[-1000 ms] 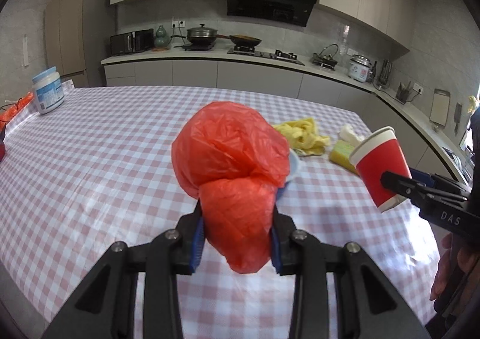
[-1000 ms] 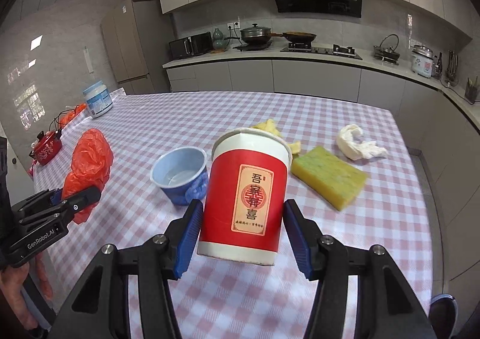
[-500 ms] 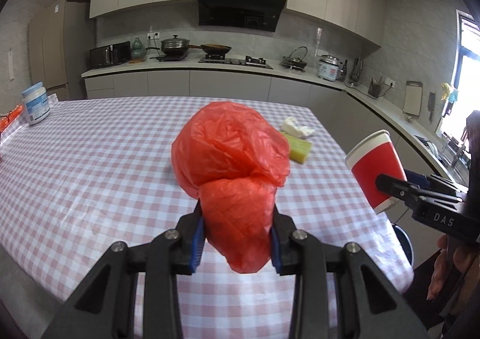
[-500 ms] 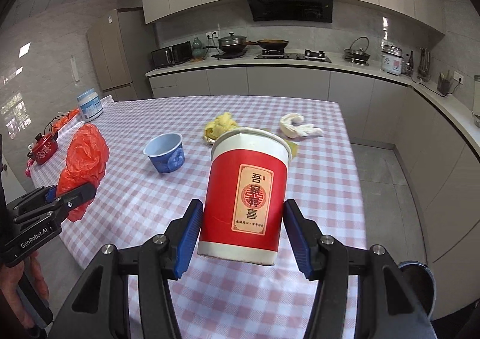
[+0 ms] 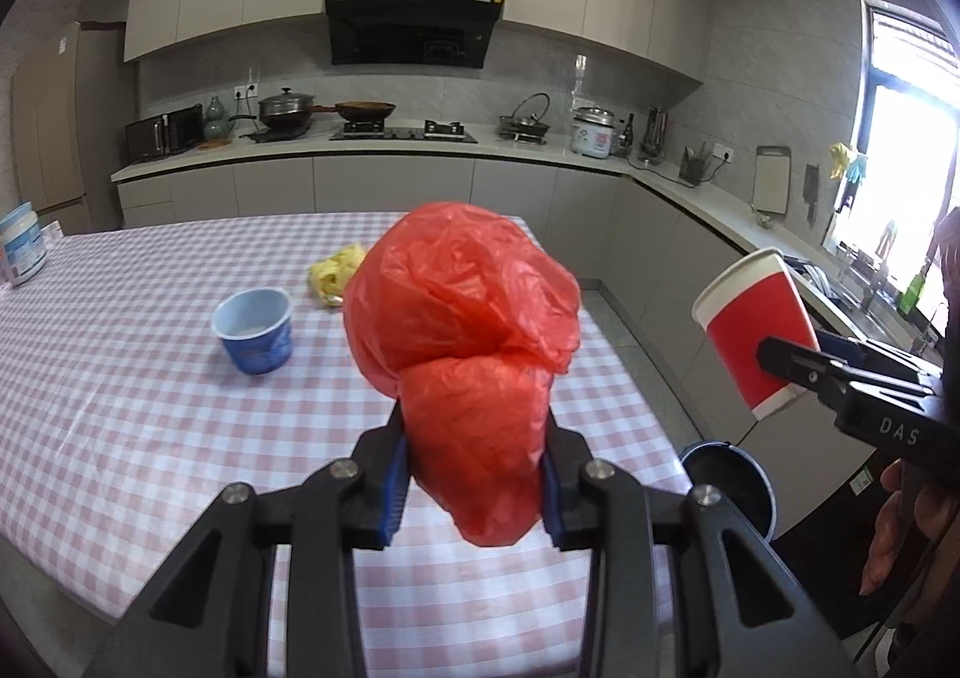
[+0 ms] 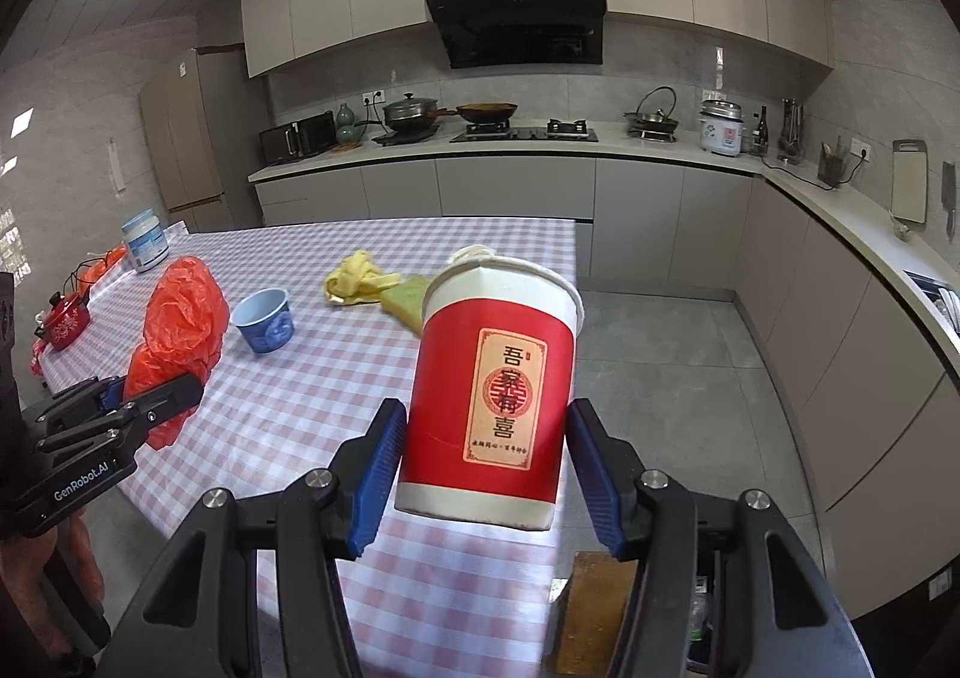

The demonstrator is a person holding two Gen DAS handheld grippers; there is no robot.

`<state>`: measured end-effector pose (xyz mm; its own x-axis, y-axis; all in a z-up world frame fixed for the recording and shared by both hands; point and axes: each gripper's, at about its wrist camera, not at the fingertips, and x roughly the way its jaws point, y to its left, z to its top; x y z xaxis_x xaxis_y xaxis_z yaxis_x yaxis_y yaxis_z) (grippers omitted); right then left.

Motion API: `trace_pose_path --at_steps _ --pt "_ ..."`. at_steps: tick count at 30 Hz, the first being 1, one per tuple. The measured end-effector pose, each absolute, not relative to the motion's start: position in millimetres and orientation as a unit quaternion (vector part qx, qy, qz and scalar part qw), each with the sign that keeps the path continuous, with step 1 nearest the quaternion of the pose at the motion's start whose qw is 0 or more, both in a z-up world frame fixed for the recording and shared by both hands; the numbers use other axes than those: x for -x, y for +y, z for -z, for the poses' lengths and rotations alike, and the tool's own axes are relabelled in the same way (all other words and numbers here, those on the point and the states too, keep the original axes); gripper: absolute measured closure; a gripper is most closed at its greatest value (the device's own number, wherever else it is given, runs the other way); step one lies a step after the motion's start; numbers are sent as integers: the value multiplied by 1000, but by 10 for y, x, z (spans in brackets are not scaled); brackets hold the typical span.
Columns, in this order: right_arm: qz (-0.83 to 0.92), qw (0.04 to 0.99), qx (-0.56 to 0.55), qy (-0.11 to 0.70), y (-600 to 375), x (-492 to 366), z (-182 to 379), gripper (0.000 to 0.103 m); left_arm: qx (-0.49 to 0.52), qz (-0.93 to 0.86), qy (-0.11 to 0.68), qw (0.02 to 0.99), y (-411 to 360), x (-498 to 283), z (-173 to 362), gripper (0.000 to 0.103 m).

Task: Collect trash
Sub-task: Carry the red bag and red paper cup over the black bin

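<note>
The left gripper (image 5: 474, 489) is hanging over the near edge of the table (image 5: 120, 408), its blue-padded jaws pinching the lower lobe of a red bag (image 5: 462, 336) that is bulging up above the fingers. The right gripper (image 6: 483, 465) is hovering off the table's right corner, tilted slightly, with its jaws set wide and pressing both sides of a red cup (image 6: 492, 396), which is sitting upright with its white rim a little dented. In the left view that cup (image 5: 753, 330) is leaning out over the floor, above a dark round bin (image 5: 729, 477) standing beside the table.

On the checked cloth a blue cup (image 6: 264, 320) is standing open and upright, well apart from both tools. Behind it a yellow rag (image 6: 360, 279) is lying crumpled, touching a yellow-green sponge (image 6: 408, 300) partly hidden by the red cup. A white jar (image 6: 144, 241) and a red kettle (image 6: 63, 321) are sitting along the far left edge.

The cup's label is carrying Chinese characters, 吾家有喜. The left tool's body is reading "GenRobot.AI" in the right view; "DAS" is showing on the right tool in the left view.
</note>
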<state>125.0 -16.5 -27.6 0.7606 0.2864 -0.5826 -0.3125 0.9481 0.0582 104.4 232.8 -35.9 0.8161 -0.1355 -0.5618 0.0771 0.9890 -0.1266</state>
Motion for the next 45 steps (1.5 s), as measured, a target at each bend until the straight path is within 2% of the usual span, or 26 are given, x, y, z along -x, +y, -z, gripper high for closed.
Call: trace_pose_path --at_steps 17,30,45 --pt "-137 942 1 308 -1822 -1311 227 46 24 85 308 947 831 -1133 337 66" --pt "-93 934 -4 344 -3006 -1307 650 46 11 140 343 929 -238 -1255 606 66" --pt "-98 917 30 384 -3456 -1476 1341 46 16 159 383 910 -934 -1372 1293 66"
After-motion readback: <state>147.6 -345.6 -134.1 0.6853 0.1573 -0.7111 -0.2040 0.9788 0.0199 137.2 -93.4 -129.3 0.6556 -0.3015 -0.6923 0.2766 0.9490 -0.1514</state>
